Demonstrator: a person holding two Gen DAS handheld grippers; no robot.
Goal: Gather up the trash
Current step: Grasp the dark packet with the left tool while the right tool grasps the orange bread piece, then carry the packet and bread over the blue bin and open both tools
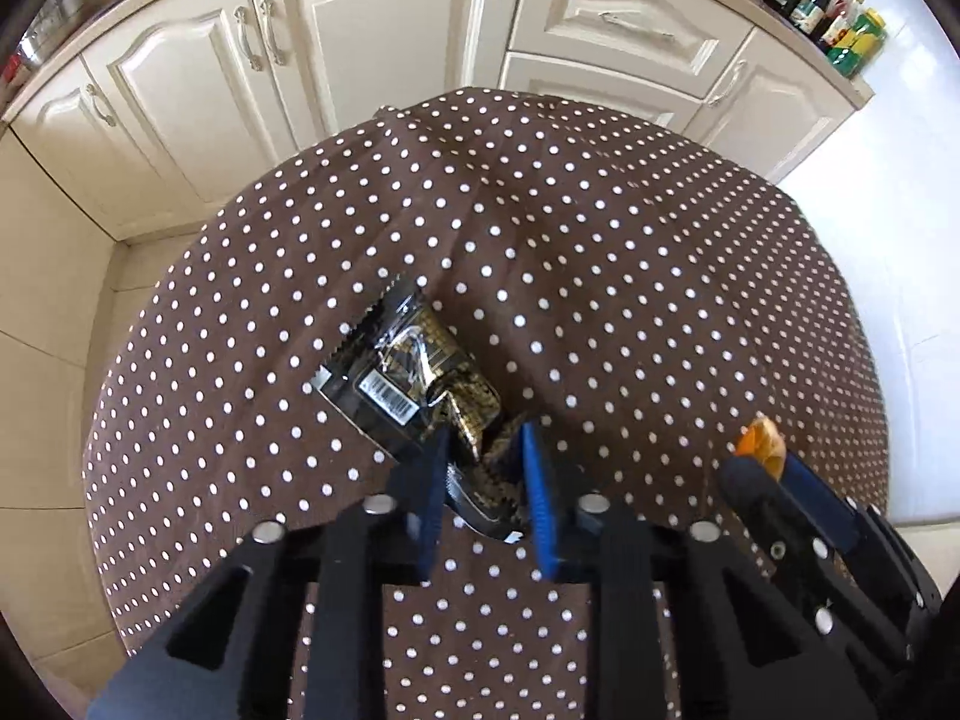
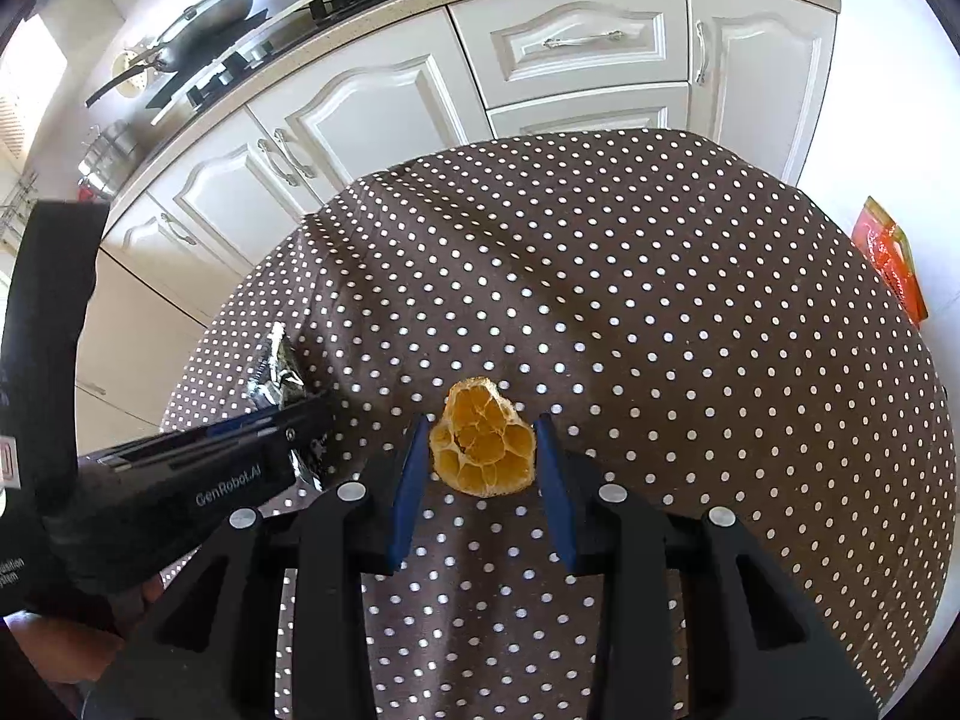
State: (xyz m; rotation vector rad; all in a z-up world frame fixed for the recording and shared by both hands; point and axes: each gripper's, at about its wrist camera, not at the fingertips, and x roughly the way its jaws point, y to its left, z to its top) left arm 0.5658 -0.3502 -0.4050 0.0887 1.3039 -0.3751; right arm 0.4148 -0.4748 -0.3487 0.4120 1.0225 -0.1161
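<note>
A crumpled black and gold foil wrapper (image 1: 414, 375) lies on the brown polka-dot tablecloth (image 1: 600, 252). My left gripper (image 1: 483, 444) has its blue fingers closed on the wrapper's near end. An orange peel (image 2: 483, 441) lies on the cloth between the blue fingers of my right gripper (image 2: 480, 426), which touch its two sides. The peel also shows in the left wrist view (image 1: 762, 441) at the right gripper's tip. The wrapper's edge (image 2: 279, 369) shows behind the left gripper's body in the right wrist view.
White kitchen cabinets (image 1: 360, 42) stand beyond the table. Bottles (image 1: 834, 6) stand on the counter at right. A pan (image 2: 204, 24) sits on the stove. A red and orange packet (image 2: 891, 255) lies off the table's right edge. Tiled floor (image 1: 48, 360) surrounds the table.
</note>
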